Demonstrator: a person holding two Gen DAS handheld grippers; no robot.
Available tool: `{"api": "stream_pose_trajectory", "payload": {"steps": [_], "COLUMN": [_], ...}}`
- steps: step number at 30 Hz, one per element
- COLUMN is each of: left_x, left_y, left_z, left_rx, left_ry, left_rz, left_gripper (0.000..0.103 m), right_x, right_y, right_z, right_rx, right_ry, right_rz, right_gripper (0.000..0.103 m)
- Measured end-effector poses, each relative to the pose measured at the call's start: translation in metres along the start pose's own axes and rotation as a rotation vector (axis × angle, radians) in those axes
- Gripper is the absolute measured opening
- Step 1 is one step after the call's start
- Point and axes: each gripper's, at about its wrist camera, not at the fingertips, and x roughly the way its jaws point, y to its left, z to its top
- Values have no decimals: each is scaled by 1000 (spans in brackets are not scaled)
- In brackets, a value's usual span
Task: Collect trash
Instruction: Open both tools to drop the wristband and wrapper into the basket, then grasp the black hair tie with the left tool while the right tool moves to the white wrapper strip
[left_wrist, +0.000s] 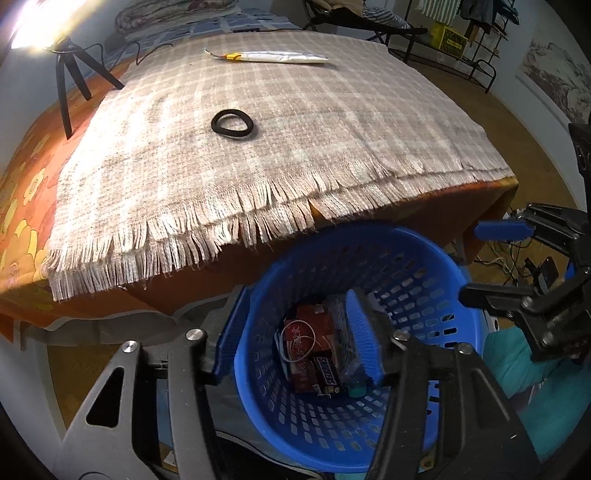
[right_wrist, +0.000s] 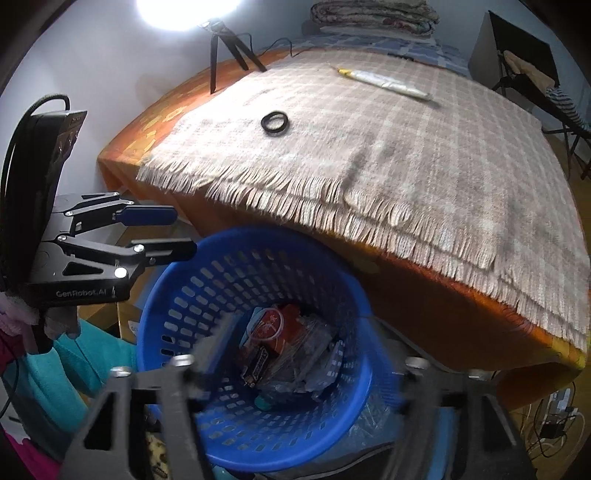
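Both my left fingers (left_wrist: 299, 332) and right fingers (right_wrist: 306, 365) are open and hold nothing. The trash (left_wrist: 314, 347) lies in the blue basket (left_wrist: 406, 254), at six o'clock below the desk (left_wrist: 258, 147).

Blue basket (right_wrist: 184, 295) of wrappers (right_wrist: 280, 343), open right claw (right_wrist: 303, 358) above, fringed blanket (right_wrist: 388, 155) behind
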Motion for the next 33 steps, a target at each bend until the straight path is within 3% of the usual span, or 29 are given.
{"api": "stream_pose_trajectory", "payload": {"steps": [4,8,18,29,33], "left_x": [0,-1,-3,5,15], "left_y": [2,4,15,34,42], "left_z": [3,8,29,76,89], "left_rx": [-9,-20,-56,-124,-158], "left_ry": [-5,-16,-59,-97,-84], "left_rz": [2,7,9,5,-9], "left_gripper": [57,66,66,66,66], "right_x": [-5,-5,-8,-29,-33], "right_y": [-1,-1,-7,-39,-53], "right_z": [4,6,18,74,105], "right_rx": [1,1,5,63,59], "right_ry": [-21,-25,-42,-145,-177], "right_rz": [-19,-35,-55,-60,-77], "right_gripper": [85,87,90,91,101]}}
